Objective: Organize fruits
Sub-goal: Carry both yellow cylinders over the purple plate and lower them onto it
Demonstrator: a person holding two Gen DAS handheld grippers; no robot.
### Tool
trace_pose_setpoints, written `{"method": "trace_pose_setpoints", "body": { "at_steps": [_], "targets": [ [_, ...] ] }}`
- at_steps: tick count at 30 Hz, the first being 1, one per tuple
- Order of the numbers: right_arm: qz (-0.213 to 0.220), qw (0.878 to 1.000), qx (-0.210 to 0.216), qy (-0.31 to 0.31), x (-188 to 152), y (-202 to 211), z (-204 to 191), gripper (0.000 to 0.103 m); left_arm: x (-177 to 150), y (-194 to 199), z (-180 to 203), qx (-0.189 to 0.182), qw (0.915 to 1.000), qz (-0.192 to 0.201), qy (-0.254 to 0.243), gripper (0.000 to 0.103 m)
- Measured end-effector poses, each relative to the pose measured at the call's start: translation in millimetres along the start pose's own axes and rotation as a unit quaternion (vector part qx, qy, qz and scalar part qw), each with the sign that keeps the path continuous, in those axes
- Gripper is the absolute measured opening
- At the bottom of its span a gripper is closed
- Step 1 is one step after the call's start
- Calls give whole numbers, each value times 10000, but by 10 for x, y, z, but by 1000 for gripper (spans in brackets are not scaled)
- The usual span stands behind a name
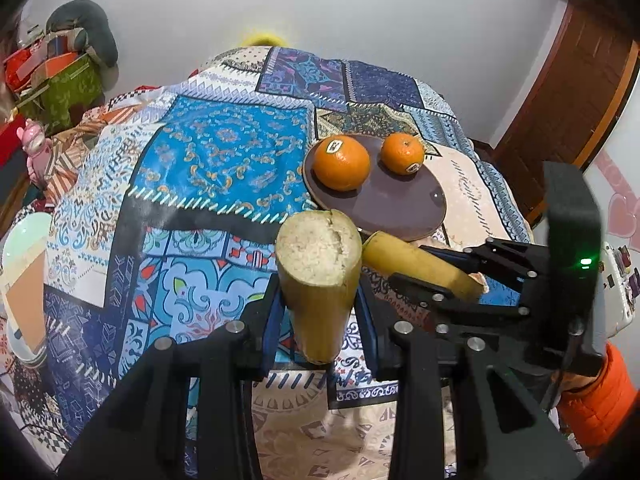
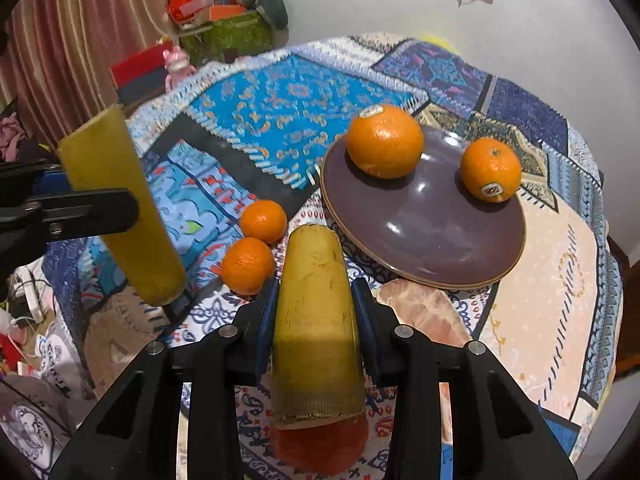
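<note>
A cane [image 1: 320, 280] is sitting clamped in the left gripper's [image 1: 320, 312] jaws, another cane [image 2: 316, 320] in the right gripper's [image 2: 316, 328], both carried near the plate [image 2: 432, 240] on the bench; likely next, setting them beside its two oranges [image 2: 384, 140]

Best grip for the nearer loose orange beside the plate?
Take the nearer loose orange across its widest middle, from straight above. It's round and sits on the cloth touching the second loose orange, so place the fingers on the two sides clear of its neighbour.
</note>
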State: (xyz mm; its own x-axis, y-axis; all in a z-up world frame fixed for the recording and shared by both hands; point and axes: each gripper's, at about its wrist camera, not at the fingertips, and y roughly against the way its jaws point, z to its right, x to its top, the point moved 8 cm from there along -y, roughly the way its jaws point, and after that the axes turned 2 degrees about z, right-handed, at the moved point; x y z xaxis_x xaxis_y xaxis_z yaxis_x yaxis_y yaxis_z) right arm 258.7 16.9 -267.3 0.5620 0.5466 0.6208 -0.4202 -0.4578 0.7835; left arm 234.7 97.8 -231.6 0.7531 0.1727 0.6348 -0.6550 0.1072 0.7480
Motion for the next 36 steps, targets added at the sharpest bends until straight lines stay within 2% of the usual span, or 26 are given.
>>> {"method": "trace_pose_setpoints", "body": {
  "at_steps": [9,19,26,36],
  "targets": [
    [602,9976,-52,-343,208,452,285,34,297,38,185,-97,9996,227,-164,34],
    [1082,9913,-424,-616,410,700,698,34,631,-142,420,-187,9988,274,-347,34],
    [1216,9874,-530,-865,499,656,964,34,752,-381,545,-273,9986,181,-421,34],
    [1054,9891,-449,-922,620,233,1098,34,863,-789,509,-273,9987,2,-441,34]
  ]
}}
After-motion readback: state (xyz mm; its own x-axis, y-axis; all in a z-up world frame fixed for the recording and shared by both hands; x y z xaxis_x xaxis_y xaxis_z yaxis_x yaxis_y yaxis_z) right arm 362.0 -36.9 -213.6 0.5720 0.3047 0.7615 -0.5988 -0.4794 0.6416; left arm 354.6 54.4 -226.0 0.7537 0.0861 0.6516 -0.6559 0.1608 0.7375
